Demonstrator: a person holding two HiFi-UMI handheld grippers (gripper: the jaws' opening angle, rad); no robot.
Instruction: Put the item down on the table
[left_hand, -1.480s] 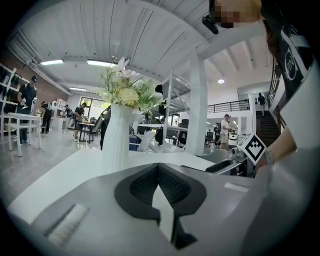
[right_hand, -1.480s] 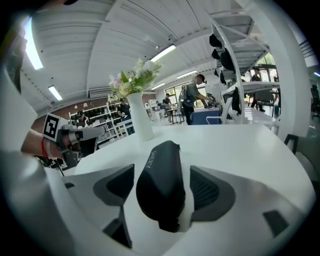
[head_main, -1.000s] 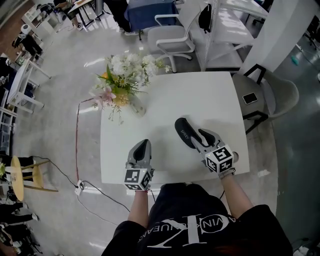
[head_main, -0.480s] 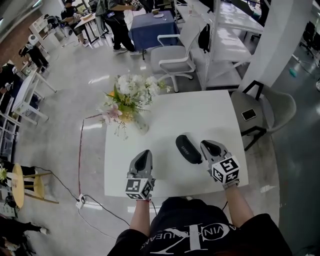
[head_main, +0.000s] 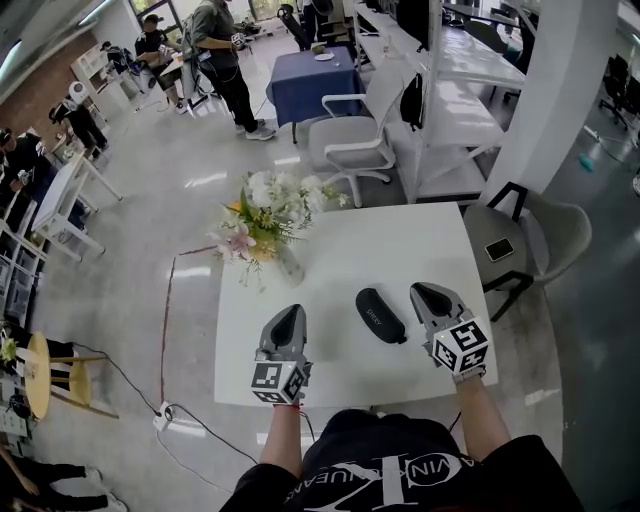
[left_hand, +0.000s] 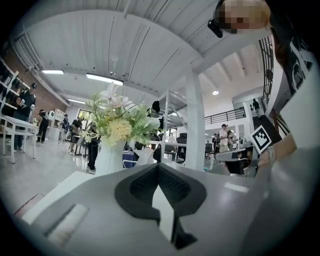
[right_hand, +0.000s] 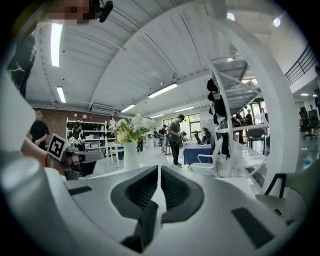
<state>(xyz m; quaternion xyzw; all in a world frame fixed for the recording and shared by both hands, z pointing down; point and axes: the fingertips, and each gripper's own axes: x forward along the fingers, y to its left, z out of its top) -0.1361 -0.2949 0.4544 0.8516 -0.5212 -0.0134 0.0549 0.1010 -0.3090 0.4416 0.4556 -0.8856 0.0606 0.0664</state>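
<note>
Grippers come nearest, both held over the near edge of the white desk (head_main: 400, 250). The left gripper (head_main: 288, 314) has its jaws together with nothing between them, as its own view shows. The right gripper (head_main: 426, 294) is likewise closed on nothing, its pads meeting in a thin line. Between the two, and much nearer the right one, the black case (head_main: 381, 315) lies flat on the desk, apart from both grippers and touched by neither. It sits just to the left of the right gripper's tips. Its long axis runs on a diagonal, the far end leaning toward the left and the near end pointing back toward the right gripper's body. So the case lies roughly alongside the right gripper rather than across its jaws. By the look of it the item is already set down, and the task seems as good as done. Should either hand need the case again, the right is the closer and would have to swing left and open first. Farther back, at the far left corner of the desk, stands a vase of flowers (head_main: 270, 215), well apart from the case. Beyond the desk is a white office chair (head_main: 350, 140).
</note>
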